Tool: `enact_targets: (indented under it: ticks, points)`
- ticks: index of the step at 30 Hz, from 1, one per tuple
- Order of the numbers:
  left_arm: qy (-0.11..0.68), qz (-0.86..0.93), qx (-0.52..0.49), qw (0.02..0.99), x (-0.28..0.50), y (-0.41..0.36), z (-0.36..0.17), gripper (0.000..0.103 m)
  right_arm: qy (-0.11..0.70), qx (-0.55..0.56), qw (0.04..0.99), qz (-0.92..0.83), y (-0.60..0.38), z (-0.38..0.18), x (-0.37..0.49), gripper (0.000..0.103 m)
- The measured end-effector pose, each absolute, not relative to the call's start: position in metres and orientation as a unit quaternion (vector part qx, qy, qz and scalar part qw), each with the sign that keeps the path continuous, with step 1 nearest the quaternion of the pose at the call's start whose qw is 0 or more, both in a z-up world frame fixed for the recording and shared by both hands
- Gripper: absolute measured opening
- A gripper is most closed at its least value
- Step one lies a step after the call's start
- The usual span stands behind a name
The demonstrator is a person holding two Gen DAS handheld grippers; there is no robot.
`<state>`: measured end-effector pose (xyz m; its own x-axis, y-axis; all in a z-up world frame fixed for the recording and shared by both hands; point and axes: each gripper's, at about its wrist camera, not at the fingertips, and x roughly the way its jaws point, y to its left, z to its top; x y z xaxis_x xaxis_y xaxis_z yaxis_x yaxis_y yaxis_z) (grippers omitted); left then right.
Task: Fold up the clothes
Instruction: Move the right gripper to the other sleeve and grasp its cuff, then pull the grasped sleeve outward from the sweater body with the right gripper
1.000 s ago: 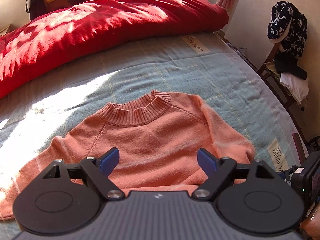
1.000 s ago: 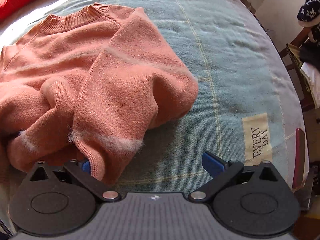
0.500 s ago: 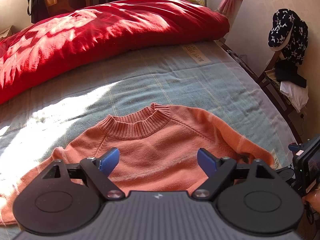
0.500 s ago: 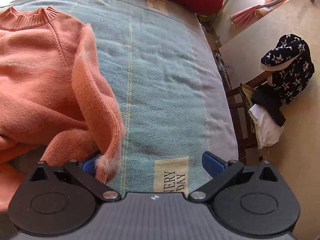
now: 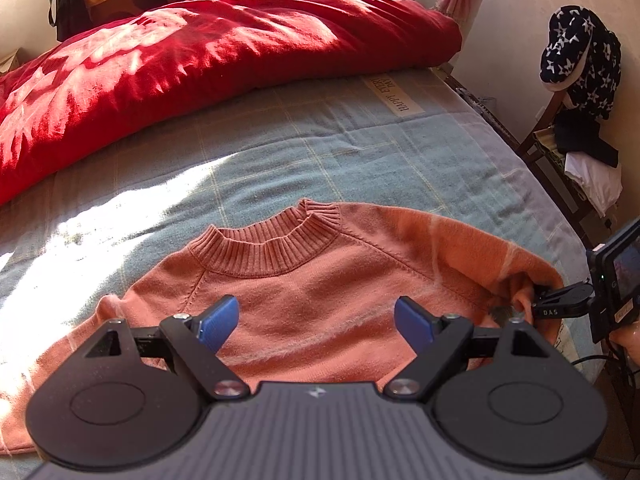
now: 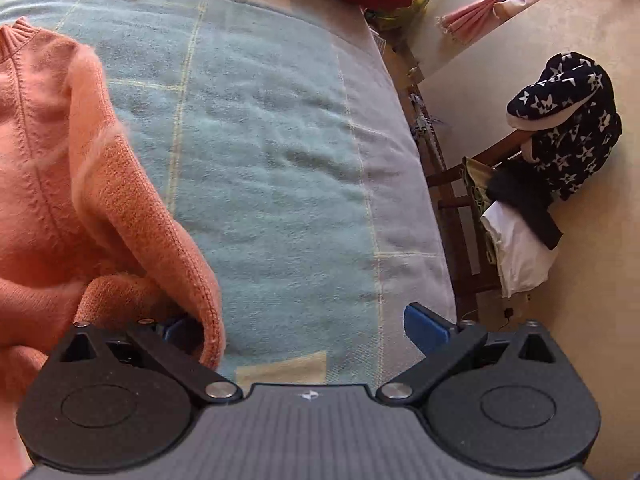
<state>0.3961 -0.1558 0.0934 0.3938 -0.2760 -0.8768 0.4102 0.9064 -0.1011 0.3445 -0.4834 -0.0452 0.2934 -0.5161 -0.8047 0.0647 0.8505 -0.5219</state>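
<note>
While the left tongs [image 5: 316,322] hover wide open and empty, the right tongs [image 6: 308,330], jaws apart, hook the salmon-pink knitted sweater's [image 5: 320,280] sleeve cuff [image 6: 208,320]; ribbed collar flat on the blue-green checked bed blanket [image 5: 280,152].

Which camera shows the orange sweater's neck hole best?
The left wrist view. There the sweater's ribbed collar sits whole in the middle, lying flat on the bed. The right wrist view catches only a sliver of collar at its left edge, beside the pulled-out sleeve.
</note>
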Motion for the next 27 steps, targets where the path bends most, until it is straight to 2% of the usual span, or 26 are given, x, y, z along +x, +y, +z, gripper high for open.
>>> enact_targets:
  ticks: [11, 15, 22, 27]
  points:
    - [0.515, -0.2, 0.075, 0.83, 0.402, -0.162, 0.089, 0.085, 0.534, -0.218, 0.793, -0.194, -0.55, -0.045, 0.439, 0.103]
    - [0.514, -0.206, 0.075, 0.83, 0.401, -0.164, 0.091, 0.085, 0.592, -0.169, 0.775, -0.143, -0.565, -0.072, 0.464, 0.103]
    - [0.517, -0.216, 0.069, 0.826, 0.401, -0.167, 0.088, 0.085, 0.599, -0.052, 0.789, -0.125, -0.563, -0.046, 0.404, 0.103]
    - [0.52, -0.232, 0.074, 0.819, 0.399, -0.179, 0.085, 0.085, 0.607, 0.053, 0.783, -0.127, -0.542, -0.057, 0.357, 0.103]
